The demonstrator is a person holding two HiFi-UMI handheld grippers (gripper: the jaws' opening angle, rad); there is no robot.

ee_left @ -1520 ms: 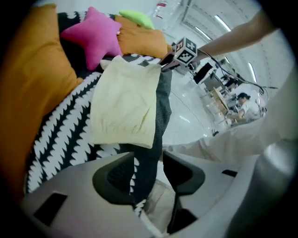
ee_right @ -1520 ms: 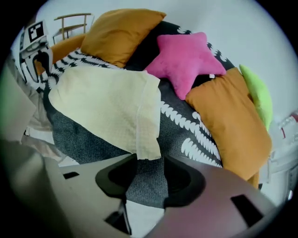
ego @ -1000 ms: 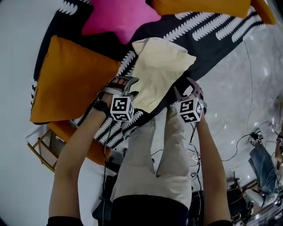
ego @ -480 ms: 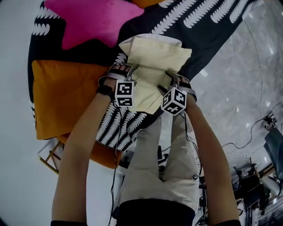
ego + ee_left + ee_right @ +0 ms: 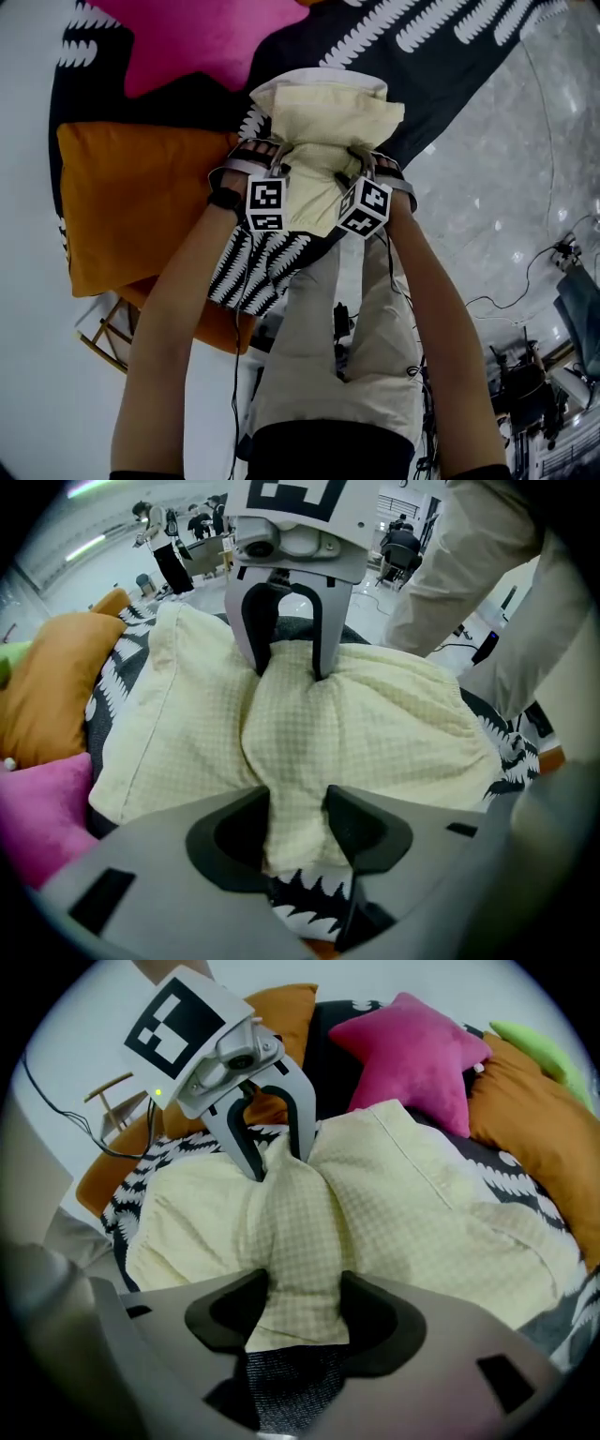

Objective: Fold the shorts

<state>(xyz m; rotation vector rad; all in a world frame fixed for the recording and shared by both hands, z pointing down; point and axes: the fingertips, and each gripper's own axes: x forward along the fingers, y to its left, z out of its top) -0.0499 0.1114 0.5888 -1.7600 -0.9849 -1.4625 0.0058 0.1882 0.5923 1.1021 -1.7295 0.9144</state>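
Note:
The pale yellow shorts (image 5: 323, 117) lie bunched on a black-and-white patterned blanket (image 5: 450, 47). My left gripper (image 5: 275, 169) points down at their near edge, left of my right gripper (image 5: 352, 174). In the left gripper view the left gripper (image 5: 295, 819) has just been closing, and a raised fold of the shorts (image 5: 394, 733) fills the gap between its pads. In the right gripper view the right gripper (image 5: 298, 1312) has also been closing, and it pinches a similar ridge of the shorts (image 5: 422, 1213). Each view shows the other gripper across the cloth.
An orange cushion (image 5: 141, 197) lies left of the shorts and a pink star cushion (image 5: 197, 37) behind them. The person's beige trouser legs (image 5: 328, 356) stand below. A wooden frame (image 5: 103, 337) and cables (image 5: 506, 300) are on the pale floor.
Both grippers came down and closer together onto the near edge of the shorts. The cloth, flat and spread a second ago, is now gathered into folds between the jaws.

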